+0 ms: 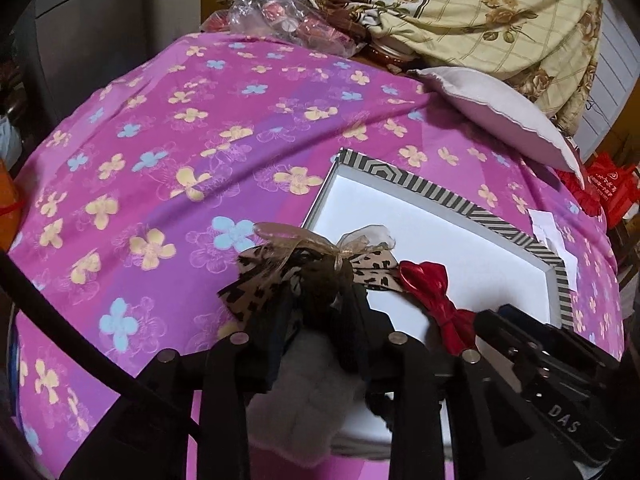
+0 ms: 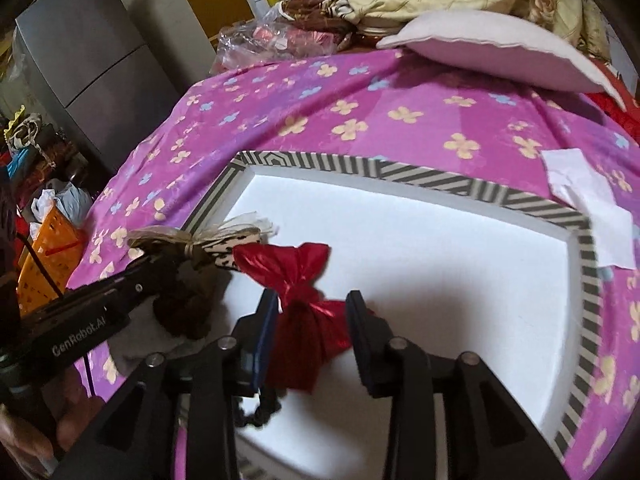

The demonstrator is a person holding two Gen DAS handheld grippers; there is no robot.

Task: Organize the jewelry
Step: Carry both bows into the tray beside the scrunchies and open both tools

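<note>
Sitting on a bed with a pink floral sheet (image 1: 168, 128), a shallow white box (image 2: 420, 264) with a striped rim lies open, most of its floor bare. Both bows crowd its near-left corner.

Left gripper (image 1: 320, 320): jaws spread, released; a leopard bow (image 1: 280, 276) with a dark fuzzy body lies between them, pads not pressing it. The bow straddles the box's left rim, half on the sheet, with a sheer ribbon tip reaching inside the box.

Right gripper (image 2: 316, 320): jaws apart on either side of a red bow (image 2: 304, 304), with a gap showing on the right side and the left pad just beside the fabric; not clenched. The red bow rests on the box floor, its top wing touching the leopard bow's tail.

The two grippers are close side by side at that corner.

White paper (image 2: 592, 208) lies on the sheet just beyond the box's right rim. A pillow (image 2: 492, 56) and a crumpled quilt (image 1: 480, 12) sit at the bed's far edge, well apart from the box. The sheet left of the box is open.
</note>
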